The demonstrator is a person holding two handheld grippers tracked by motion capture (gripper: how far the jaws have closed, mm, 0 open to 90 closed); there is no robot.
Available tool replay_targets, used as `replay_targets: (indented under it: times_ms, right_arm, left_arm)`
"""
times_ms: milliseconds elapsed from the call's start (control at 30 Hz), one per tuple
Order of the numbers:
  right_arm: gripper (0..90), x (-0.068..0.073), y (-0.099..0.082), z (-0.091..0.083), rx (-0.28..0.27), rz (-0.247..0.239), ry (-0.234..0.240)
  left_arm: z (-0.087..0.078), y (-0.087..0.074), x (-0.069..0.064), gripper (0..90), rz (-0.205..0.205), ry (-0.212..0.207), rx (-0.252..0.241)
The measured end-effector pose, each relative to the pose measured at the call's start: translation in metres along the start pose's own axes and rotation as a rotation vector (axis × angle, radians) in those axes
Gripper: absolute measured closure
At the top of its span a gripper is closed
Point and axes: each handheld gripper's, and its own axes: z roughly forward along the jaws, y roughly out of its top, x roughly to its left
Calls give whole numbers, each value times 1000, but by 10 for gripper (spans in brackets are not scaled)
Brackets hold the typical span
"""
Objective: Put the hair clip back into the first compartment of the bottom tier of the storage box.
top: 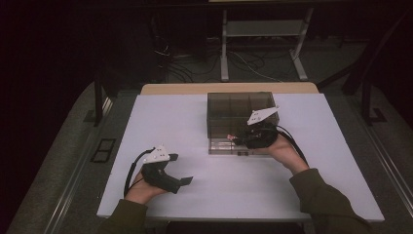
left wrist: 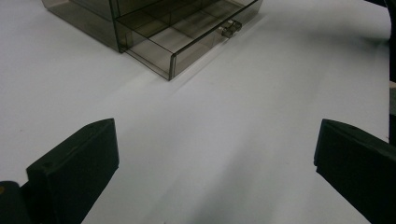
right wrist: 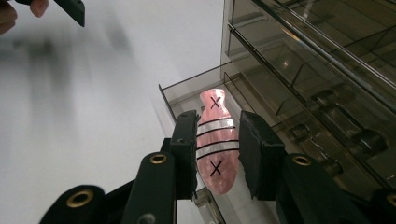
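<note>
From the high view, a white desk point(top: 195, 185) carries a smoky see-through drawer box point(top: 242, 112) toward its far middle, with the bottom drawer point(top: 229, 145) pulled out toward the person. The right gripper point(top: 237, 138) reaches in from the right and hangs over that open drawer, with a small pink thing at its tip. The left gripper point(top: 182, 169) rests on the near left part of the desk, well apart from the box, its jaws spread wide with nothing between them.

In the left gripper view, the two black jaws stand far apart at the bottom corners over bare white desk point(left wrist: 233, 140). Farther off lies the drawer box point(left wrist: 84, 14), its open drawer point(left wrist: 187, 32) showing dividers and a small clear handle point(left wrist: 231, 28).

In the right gripper view, the right gripper point(right wrist: 217, 140) is clamped on a pink hair clip point(right wrist: 215, 140) with silver stripes and two black crosses; the pads press on its two sides. The clip hangs just above the front compartment of the open drawer point(right wrist: 180, 95), beside the box front point(right wrist: 303, 70).
</note>
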Motion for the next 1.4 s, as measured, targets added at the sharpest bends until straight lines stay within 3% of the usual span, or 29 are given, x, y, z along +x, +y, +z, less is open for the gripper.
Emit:
replay_targets:
  times_ms: [867,1400]
  right_arm:
    - [669,3,12,38,44,-6,-4]
    - [669,6,10,57,73,-6,-14]
  left_arm:
    - [2,-1,1,0,6,-11,-3]
    - [2,-1,1,0,4,-11,-3]
